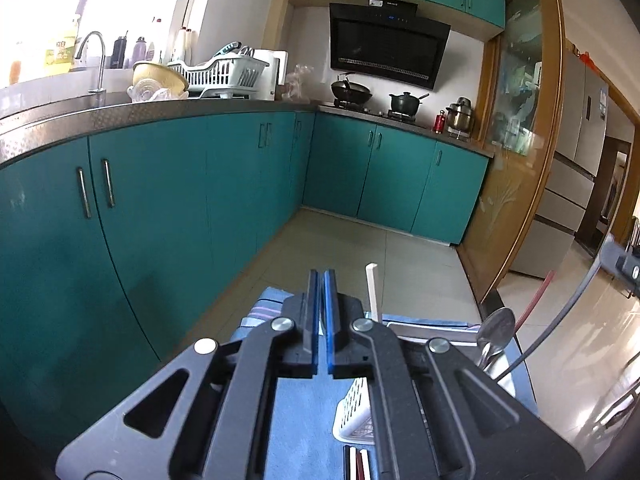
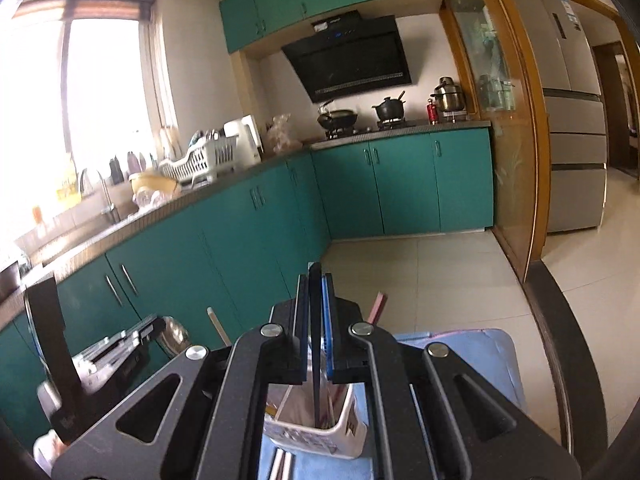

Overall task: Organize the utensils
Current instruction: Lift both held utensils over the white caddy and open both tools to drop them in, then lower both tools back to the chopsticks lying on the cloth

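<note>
Two grippers over blue cloth (image 2: 496, 364). Right gripper (image 2: 316, 280) clamps a dark chopstick (image 2: 317, 360), its lower end inside the white slotted holder (image 2: 352, 436). Left gripper (image 1: 322, 280) pinched closed, nothing between its pads. Spoon (image 1: 496, 328) stands at right.

Your left gripper (image 1: 322, 280) has its blue-padded fingers (image 1: 329, 300) pressed together with nothing between them, held above a blue cloth (image 1: 304, 420). Below it stands a white slotted holder (image 1: 354, 416), with a white stick (image 1: 373, 292) rising behind the gripper and a metal spoon (image 1: 496, 328) to the right. Ahead you face teal cabinets (image 1: 160, 200), a white dish rack (image 1: 218, 74) on the counter and a black range hood (image 1: 386, 46).
</note>
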Motion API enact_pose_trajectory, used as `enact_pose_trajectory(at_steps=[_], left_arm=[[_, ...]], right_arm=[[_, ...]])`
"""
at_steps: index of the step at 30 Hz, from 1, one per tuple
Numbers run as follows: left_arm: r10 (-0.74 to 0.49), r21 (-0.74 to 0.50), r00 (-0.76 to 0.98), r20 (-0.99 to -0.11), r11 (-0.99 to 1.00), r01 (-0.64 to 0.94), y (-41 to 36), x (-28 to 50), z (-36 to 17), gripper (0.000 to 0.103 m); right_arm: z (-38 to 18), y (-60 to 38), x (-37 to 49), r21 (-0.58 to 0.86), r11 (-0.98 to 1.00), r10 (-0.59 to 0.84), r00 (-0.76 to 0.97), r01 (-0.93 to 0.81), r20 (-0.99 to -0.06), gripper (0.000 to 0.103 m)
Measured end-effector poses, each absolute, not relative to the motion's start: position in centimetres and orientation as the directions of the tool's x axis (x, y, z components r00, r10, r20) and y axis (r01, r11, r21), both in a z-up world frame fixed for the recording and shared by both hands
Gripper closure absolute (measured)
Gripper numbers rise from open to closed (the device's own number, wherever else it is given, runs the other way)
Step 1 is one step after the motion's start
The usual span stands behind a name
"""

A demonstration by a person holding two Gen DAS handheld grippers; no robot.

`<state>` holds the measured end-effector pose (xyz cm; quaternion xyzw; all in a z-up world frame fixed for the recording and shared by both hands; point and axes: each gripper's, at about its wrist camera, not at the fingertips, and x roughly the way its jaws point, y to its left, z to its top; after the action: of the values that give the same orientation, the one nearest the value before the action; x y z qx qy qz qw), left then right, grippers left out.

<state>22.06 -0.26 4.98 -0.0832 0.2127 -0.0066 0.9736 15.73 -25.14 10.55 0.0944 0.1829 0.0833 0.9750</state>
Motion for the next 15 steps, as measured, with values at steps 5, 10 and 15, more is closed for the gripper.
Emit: enact_pose_trajectory(at_steps=[5, 10, 15], left_arm=[[-0.074, -0.186, 0.908, -0.412, 0.983, -0.004, 0.1, 21.6, 5.3, 0.101], [-0.112, -0.215, 0.914, -0.39, 0.976, 0.028, 1.5, 19.8, 5.7, 0.099], [-0.164, -0.241, 0.908, -0.386, 0.968, 0.073, 3.0, 17.0, 4.3, 0.09]], right_arm=[[9.0, -24.2, 15.3, 0.149, 0.981, 0.174, 0.908, -0.125, -0.382, 0.094], [8.8, -25.1, 13.7, 0.144, 0.982, 0.17, 0.914, -0.125, -0.368, 0.073], [8.1, -27.5, 10.7, 0.184, 0.977, 0.167, 0.917, -0.105, -0.362, 0.067]])
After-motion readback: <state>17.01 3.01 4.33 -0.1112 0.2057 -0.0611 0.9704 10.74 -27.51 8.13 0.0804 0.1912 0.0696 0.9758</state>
